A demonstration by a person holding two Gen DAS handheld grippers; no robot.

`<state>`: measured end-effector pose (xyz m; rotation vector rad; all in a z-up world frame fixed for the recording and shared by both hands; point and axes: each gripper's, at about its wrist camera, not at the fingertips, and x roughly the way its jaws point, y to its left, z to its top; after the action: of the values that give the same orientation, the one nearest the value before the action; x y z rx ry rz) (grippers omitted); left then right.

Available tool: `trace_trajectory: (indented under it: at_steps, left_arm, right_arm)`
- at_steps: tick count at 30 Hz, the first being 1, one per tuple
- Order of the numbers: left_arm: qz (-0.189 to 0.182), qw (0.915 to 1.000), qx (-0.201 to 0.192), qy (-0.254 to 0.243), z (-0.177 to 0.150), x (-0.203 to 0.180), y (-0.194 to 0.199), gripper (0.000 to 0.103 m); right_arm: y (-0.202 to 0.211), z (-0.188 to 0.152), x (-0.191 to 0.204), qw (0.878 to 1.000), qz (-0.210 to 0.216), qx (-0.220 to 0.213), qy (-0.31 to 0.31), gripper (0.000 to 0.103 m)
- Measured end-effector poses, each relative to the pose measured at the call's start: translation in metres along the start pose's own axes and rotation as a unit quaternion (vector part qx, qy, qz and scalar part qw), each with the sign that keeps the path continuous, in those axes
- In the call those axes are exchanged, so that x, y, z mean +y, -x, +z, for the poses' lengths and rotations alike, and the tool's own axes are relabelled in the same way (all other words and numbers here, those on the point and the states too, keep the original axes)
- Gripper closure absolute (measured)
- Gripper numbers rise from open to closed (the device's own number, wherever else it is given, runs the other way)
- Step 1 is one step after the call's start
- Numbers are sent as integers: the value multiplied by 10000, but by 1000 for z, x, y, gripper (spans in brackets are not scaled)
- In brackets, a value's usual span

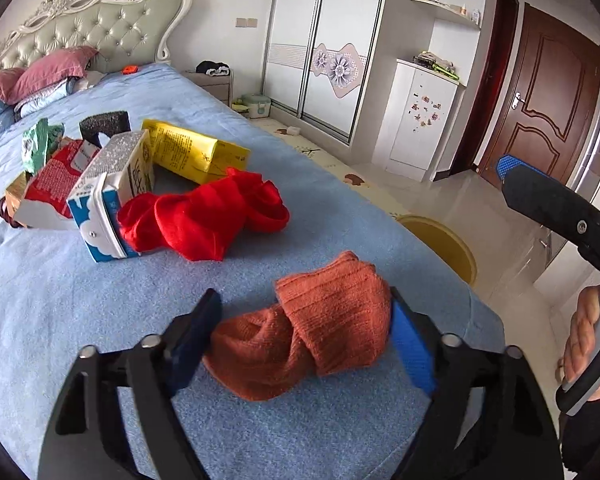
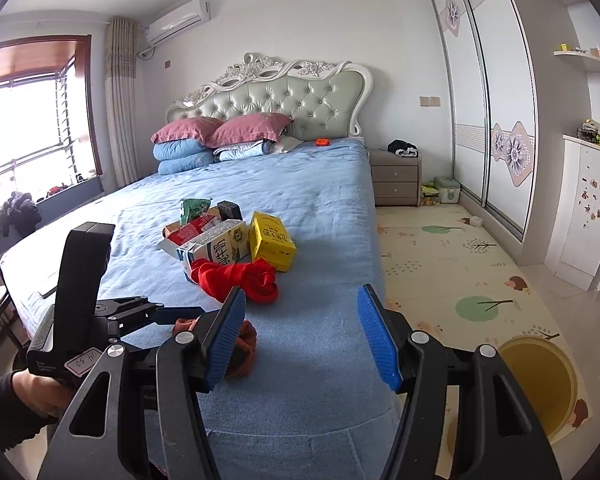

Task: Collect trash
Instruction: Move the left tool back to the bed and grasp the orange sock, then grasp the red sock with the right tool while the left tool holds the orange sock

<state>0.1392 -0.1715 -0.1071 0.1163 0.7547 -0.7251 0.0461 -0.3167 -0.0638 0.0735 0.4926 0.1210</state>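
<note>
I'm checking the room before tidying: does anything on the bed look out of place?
Yes. Cartons and wrappers lie toppled mid-bed beside a crumpled red cloth; an orange cloth sits bunched near the foot, between the left gripper fingers.

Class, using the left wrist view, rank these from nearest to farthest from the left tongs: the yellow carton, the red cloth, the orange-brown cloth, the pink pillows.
1. Orange-brown cloth: between the left tongs' fingers.
2. Red cloth: mid-bed, just beyond.
3. Yellow carton: behind the red cloth.
4. Pink pillows: far left, at the headboard.
</note>
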Motion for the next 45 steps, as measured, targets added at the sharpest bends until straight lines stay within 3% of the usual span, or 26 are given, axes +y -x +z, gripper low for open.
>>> trace_trajectory:
  at_steps: [1,2,5,12,20,27,35,36,38,45]
  left_arm:
    - [-41,10000,-54,65,-2,2,1,38]
    - [-136,9998,-113,106,-3,4,3,52]
    - [-107,9996,-239,107,-9,4,9,62]
    - [112,9969,-682,387,-12,31,43,62]
    - [17,9952,-601,767,2,78,48,62]
    - [7,9944,-658,826,15,95,50,62]
    - [-120,9941,-568,922,17,108,45,62]
    - [-133,9940,-555,931,17,108,44,62]
    - [-121,9939,-542,949,16,108,43,62]
    - [-91,9934,-551,1000,14,107,48,62]
  right_arm:
    - [-2,-1,0,10000,10,31,-6,45]
    - [-5,-2,-1,10000,24,71,0,46]
    - [-16,-3,2,9996,182,193,43,47]
    - [-52,-4,17,9961,643,593,105,48]
    - [-101,9,42,9913,795,999,312,48]
    - [-140,21,50,9876,664,1357,422,48]
    - [-172,22,47,9773,865,1925,169,45]
    - [-175,20,48,9752,941,2001,141,47]
    - [-177,17,53,9711,1155,2086,125,62]
    - [-155,20,63,9792,1094,1688,264,77]
